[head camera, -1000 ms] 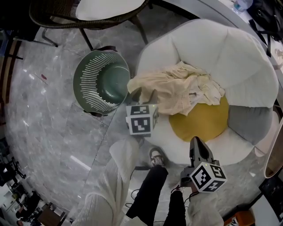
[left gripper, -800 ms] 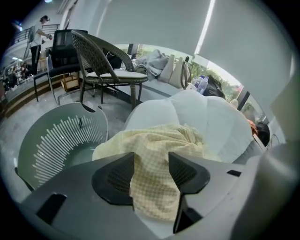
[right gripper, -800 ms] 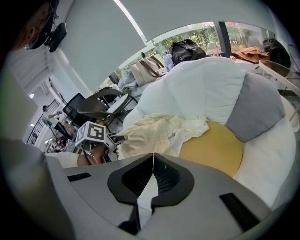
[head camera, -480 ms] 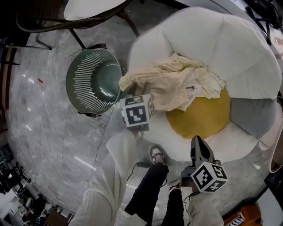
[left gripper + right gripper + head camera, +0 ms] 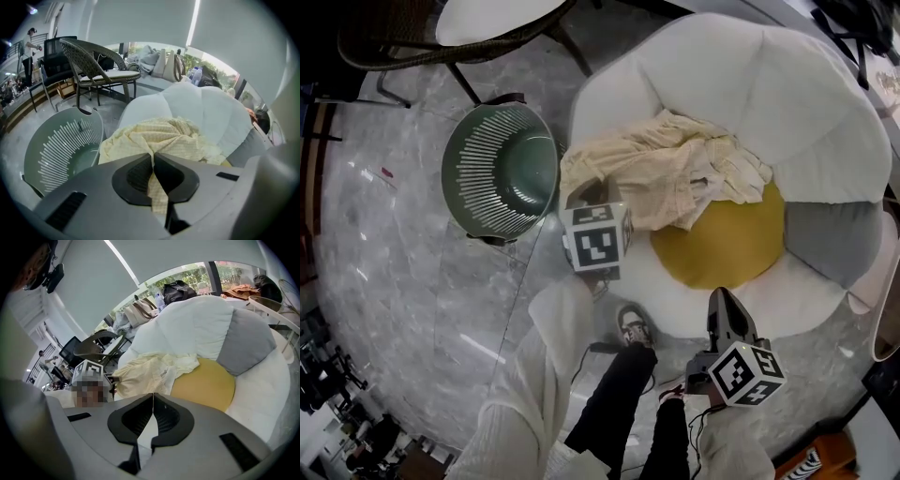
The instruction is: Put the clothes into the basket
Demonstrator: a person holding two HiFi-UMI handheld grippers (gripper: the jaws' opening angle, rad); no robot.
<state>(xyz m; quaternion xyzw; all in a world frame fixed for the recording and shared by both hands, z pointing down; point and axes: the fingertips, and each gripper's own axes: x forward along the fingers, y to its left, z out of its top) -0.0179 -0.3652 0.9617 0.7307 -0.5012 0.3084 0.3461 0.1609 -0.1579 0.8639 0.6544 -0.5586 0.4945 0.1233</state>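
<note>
A pale yellow checked garment point(image 5: 666, 173) lies crumpled on a big flower-shaped cushion point(image 5: 787, 103) with white petals and a yellow centre point(image 5: 727, 244). My left gripper point(image 5: 581, 194) is at the garment's left edge, shut on a fold of the garment point(image 5: 159, 140), which runs down between its jaws. The green slatted basket point(image 5: 499, 173) stands on the floor just left of the cushion and is empty; in the left gripper view the basket point(image 5: 61, 150) is at lower left. My right gripper point(image 5: 719, 300) hovers at the cushion's near edge, shut with nothing in it point(image 5: 153, 397).
A dark wicker chair point(image 5: 441, 37) with a white seat stands behind the basket. A grey petal point(image 5: 825, 248) lies at the cushion's right. The person's dark-trousered legs and a shoe point(image 5: 633, 330) are on the grey marble floor between the grippers.
The left gripper's jaws have closed on the garment's left edge, which now bunches toward them. The right gripper has hardly shifted.
</note>
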